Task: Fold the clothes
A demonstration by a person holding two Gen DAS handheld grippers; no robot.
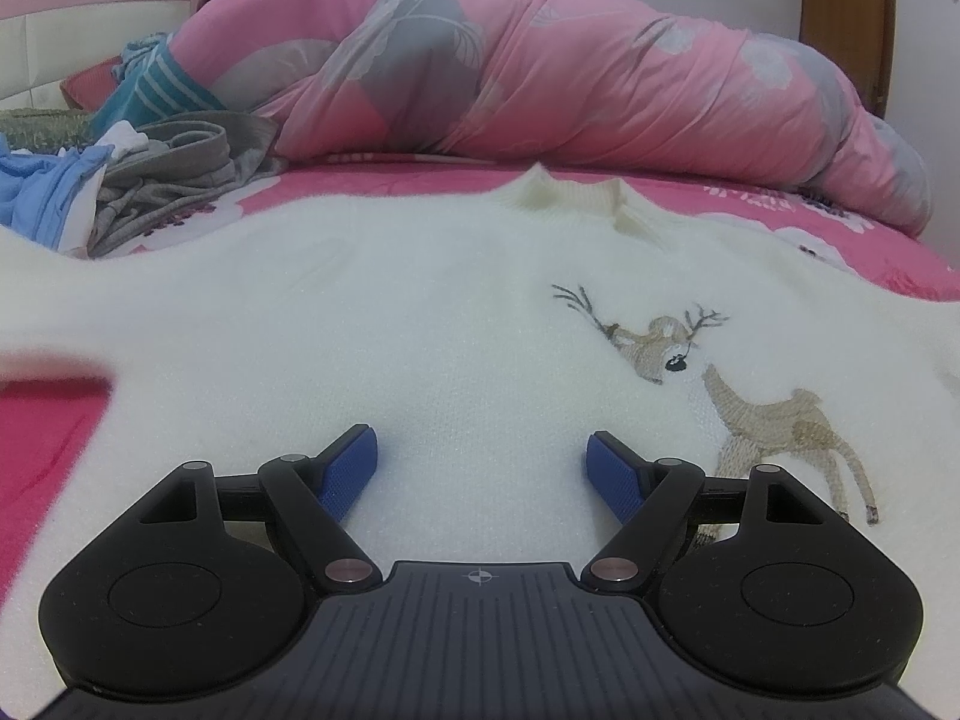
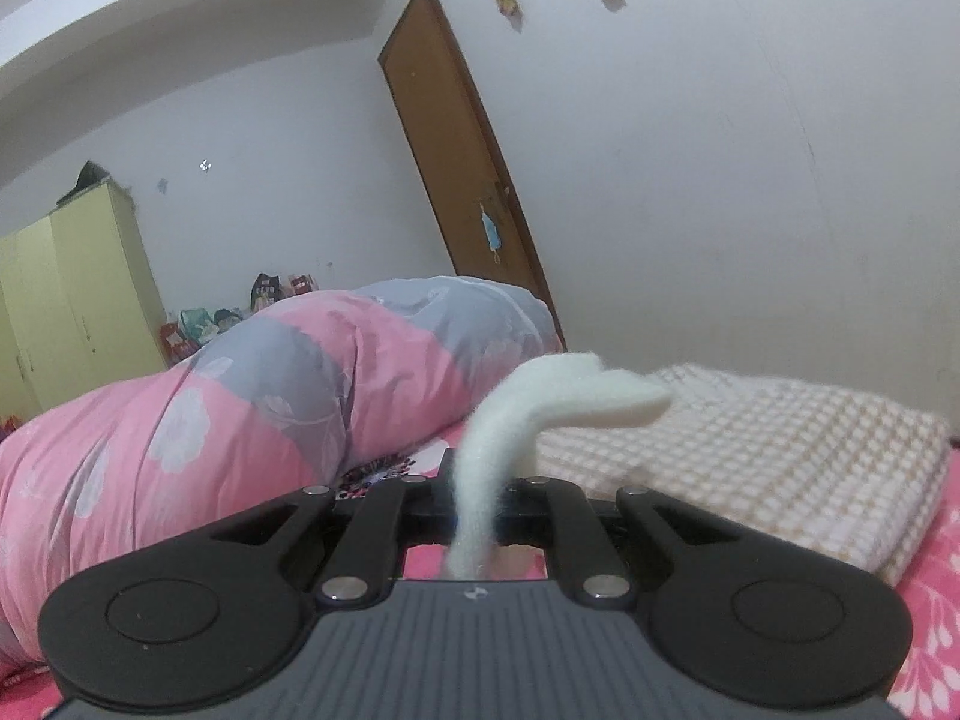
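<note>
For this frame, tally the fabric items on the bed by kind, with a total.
Fluffy white sweater with embroidered deer: 1
Pink and grey floral quilt: 1
Folded cream checked blanket: 1
Heap of unfolded clothes, count inside unclear: 1
Total: 4

Left wrist view low over white sweater (image 1: 420, 312); right view level, sharing pink quilt (image 2: 210, 408).

We see a white sweater (image 1: 360, 312) embroidered with tan deer (image 1: 780, 420). The sheet (image 1: 54, 456) is pink with white flowers. The quilt (image 1: 540, 60) is pink and grey with pale flowers. The pile (image 1: 150, 180) is grey, blue and teal-striped. The left gripper (image 1: 482, 468) has blue pads (image 1: 354, 468). We see a brown door (image 2: 462, 138), yellow wardrobe (image 2: 78, 288) and peach-checked blanket (image 2: 780, 444).
</note>
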